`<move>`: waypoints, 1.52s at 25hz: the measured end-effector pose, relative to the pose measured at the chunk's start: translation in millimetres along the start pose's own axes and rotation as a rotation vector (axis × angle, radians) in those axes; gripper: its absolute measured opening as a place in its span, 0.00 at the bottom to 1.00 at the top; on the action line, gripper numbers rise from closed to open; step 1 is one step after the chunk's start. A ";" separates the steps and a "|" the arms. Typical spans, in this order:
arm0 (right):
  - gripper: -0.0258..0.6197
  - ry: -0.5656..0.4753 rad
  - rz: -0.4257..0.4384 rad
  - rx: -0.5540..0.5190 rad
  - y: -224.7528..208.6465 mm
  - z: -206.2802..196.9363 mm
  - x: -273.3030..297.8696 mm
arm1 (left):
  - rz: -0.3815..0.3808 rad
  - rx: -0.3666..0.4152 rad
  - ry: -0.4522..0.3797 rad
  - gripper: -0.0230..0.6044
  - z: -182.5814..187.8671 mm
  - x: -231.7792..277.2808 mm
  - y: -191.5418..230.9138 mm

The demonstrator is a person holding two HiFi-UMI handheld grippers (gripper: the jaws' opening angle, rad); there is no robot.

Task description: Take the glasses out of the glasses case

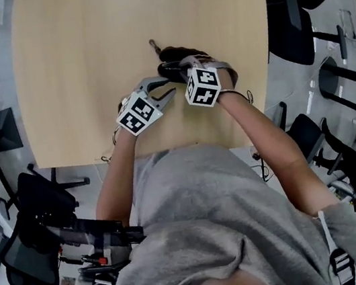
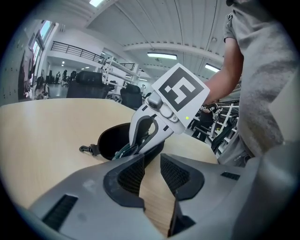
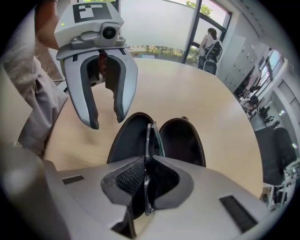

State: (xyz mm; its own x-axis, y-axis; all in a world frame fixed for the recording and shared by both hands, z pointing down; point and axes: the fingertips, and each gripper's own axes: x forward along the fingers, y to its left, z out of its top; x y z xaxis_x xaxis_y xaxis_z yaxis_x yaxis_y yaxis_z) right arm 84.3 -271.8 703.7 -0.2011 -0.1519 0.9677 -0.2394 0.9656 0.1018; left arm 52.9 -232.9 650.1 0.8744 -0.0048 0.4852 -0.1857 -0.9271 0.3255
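The black glasses case (image 3: 183, 140) lies open on the wooden table (image 1: 83, 66), both halves facing up. Dark-framed glasses (image 3: 150, 135) stand on edge over the case's middle. My right gripper (image 3: 146, 180) points steeply down and is shut on the frame, which runs between its pads. In the left gripper view the right gripper (image 2: 136, 147) reaches into the case (image 2: 110, 138). My left gripper (image 2: 152, 176) is open just beside the case, with bare table showing between its pads. In the head view the left gripper (image 1: 168, 96) and the right gripper (image 1: 178, 71) meet at the case (image 1: 173, 57).
The case's clip strap (image 2: 86, 149) trails on the table away from me. The table's near edge runs just under my forearms. Black office chairs (image 1: 304, 7) stand to the right of the table, and another chair (image 1: 39, 224) at the near left.
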 end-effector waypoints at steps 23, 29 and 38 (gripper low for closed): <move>0.12 -0.200 -0.180 0.075 4.2 7.8 -127.9 | 0.094 0.079 -0.051 0.20 50.4 -34.7 -51.1; 0.12 -0.212 -0.223 0.117 -9.6 -1.3 -137.3 | 0.119 0.084 -0.051 0.20 46.0 -45.0 -42.6; 0.12 -0.200 -0.275 0.190 -30.4 -38.2 -147.2 | 0.155 0.089 -0.066 0.20 51.7 -63.4 -35.0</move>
State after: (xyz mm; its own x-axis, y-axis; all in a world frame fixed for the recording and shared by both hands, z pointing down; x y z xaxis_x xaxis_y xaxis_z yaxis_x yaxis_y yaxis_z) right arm 157.4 -270.7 567.0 -0.2819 -0.4559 0.8442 -0.4783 0.8295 0.2883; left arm 27.2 -219.5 566.0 0.8665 -0.1718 0.4688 -0.2823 -0.9430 0.1762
